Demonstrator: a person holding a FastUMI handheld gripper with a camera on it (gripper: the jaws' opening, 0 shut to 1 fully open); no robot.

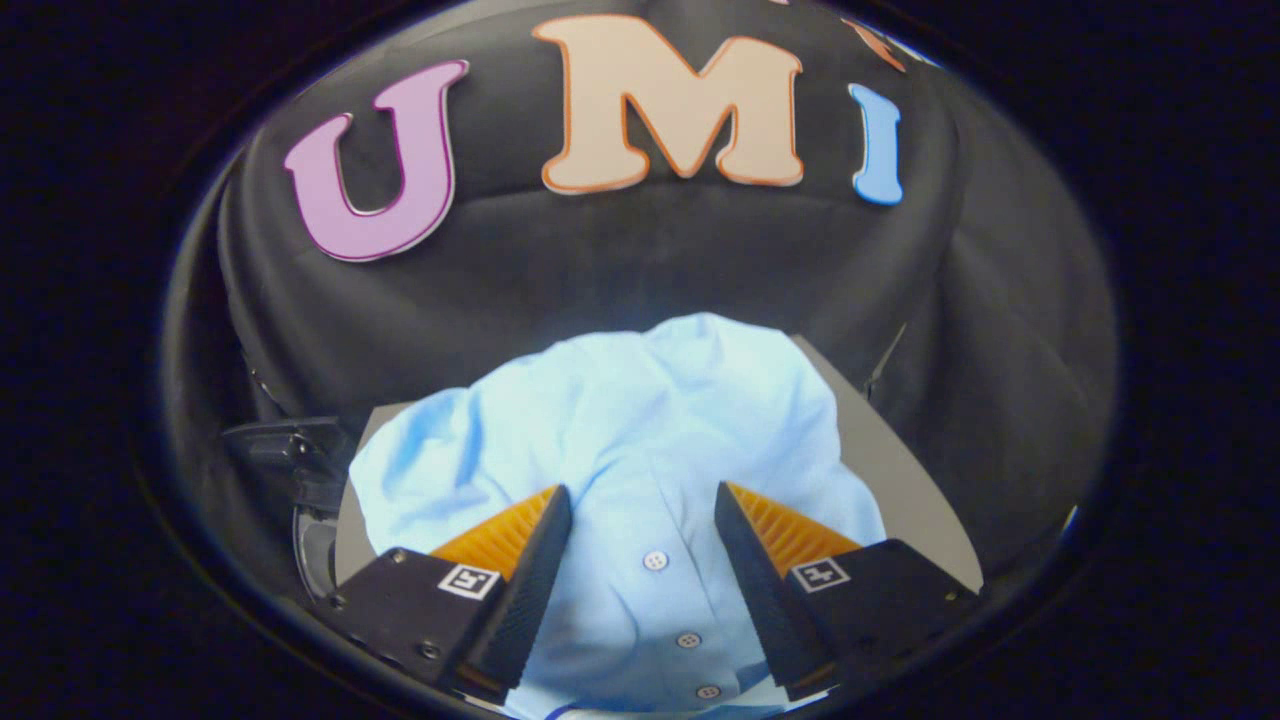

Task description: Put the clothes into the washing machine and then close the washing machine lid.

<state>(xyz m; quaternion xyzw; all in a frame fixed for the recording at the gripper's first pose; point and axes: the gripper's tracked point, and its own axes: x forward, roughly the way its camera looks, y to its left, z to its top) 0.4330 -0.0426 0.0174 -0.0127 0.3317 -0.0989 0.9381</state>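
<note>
Your gripper [643,495] hangs with its fingers spread wide over the crumpled light-blue buttoned cotton shirt [620,430] on the grey surface [890,460] — its button placket lies between them — so closing there could pinch one slack layer that slips free.

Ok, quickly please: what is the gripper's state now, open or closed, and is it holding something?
Gripper: open, holding nothing; its fingers stand apart over the light blue shirt, with the button placket between them.
</note>
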